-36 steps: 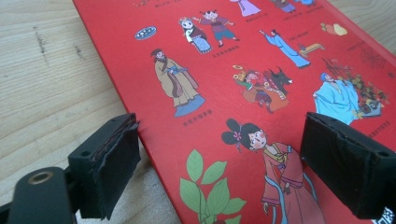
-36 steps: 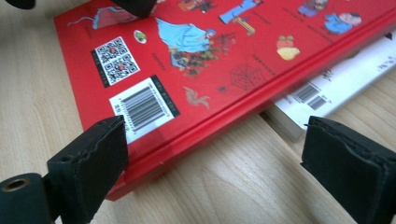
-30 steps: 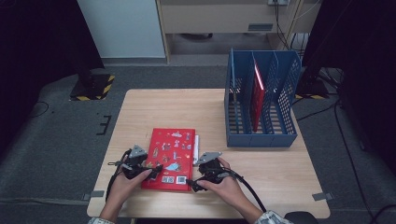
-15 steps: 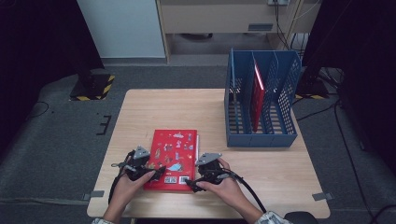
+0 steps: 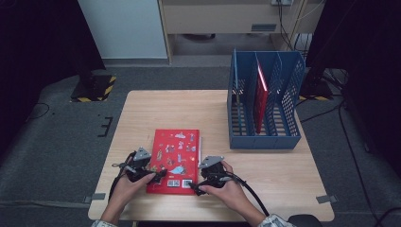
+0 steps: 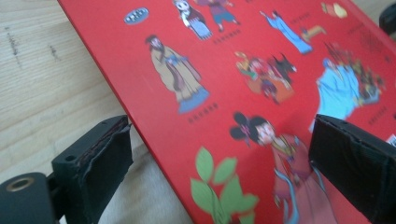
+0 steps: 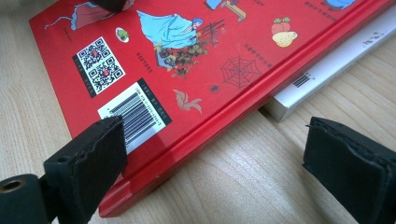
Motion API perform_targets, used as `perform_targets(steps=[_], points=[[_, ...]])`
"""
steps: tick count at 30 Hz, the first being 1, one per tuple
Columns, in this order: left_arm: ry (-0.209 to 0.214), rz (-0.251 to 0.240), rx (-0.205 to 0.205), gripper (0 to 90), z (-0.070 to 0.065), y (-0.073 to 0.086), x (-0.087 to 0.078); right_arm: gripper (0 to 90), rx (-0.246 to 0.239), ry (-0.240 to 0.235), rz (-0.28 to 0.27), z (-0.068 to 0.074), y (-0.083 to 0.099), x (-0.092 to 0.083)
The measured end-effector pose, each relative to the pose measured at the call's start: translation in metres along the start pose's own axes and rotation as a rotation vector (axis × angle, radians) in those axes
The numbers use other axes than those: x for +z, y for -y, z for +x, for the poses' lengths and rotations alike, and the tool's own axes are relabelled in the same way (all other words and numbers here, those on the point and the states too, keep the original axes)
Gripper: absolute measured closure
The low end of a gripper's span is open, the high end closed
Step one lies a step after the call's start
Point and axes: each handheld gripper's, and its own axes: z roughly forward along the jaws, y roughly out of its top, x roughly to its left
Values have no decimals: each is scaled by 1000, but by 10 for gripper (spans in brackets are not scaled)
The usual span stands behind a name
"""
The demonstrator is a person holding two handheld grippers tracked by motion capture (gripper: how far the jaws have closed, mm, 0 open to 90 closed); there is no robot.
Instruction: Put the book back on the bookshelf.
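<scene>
Standing red book (image 5: 259,97) in blue rack (image 5: 265,138)

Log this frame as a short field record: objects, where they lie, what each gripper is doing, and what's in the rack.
surface: wooden table
main object: red book, flat on the table, back cover with barcode up
under it: white book, its edge sticking out on one side
left gripper: open, jaws just opening wider, astride the red book's left edge
right gripper: open, at the red book's near right corner, one jaw over the barcode
rack: blue file rack, far right, one red book upright in a slot
</scene>
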Motion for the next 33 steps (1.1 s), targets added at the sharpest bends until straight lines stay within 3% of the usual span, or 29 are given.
perform_targets(steps=[6, 10, 12, 23, 33], points=[[38, -30, -26, 38, 14, -4, 8, 65, 4, -4, 1, 0, 0, 1], [82, -64, -69, 42, 23, -3, 14, 65, 2, -6, 1, -1, -1, 1], [88, -75, -65, 42, 25, -3, 14, 63, -4, -8, 2, -1, 0, 1], [57, -76, -50, 115, 22, -5, 10, 6, -16, -25, 10, -6, -3, 4], [56, -72, -57, 133, 22, -4, 10, 6, -10, -28, -33, -12, -13, 13]])
